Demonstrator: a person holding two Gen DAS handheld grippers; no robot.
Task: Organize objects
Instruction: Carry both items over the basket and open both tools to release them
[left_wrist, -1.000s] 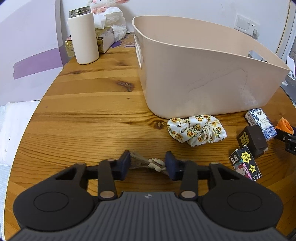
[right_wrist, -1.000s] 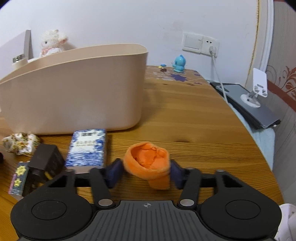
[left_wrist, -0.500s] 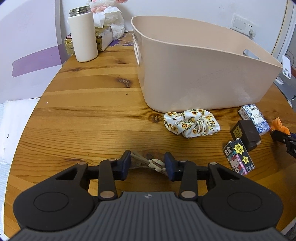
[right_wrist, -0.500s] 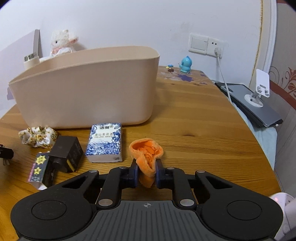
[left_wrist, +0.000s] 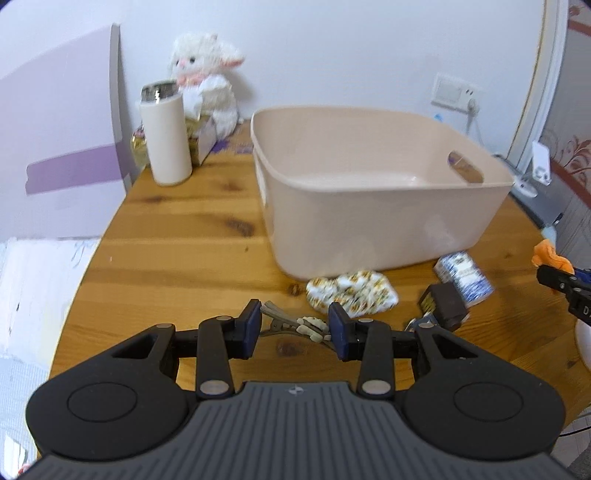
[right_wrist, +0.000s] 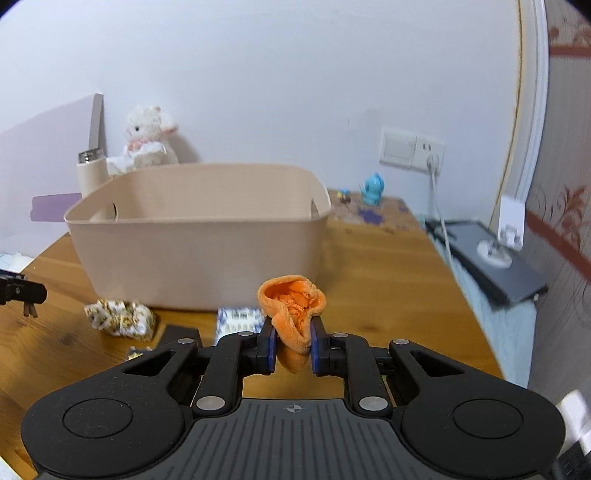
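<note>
No legible text; blue-white packet (left_wrist: 464, 274) print too blurred, possibly Chinese characters.

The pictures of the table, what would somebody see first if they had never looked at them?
Probably the bright orange cloth, pinched between the pads of the right hand-held gripper and raised above the wooden table. Right behind it sits the big beige bin, which fills the middle of both views. In the far corner, a fluffy white toy lamb sits by the wall, behind a cream flask.
</note>
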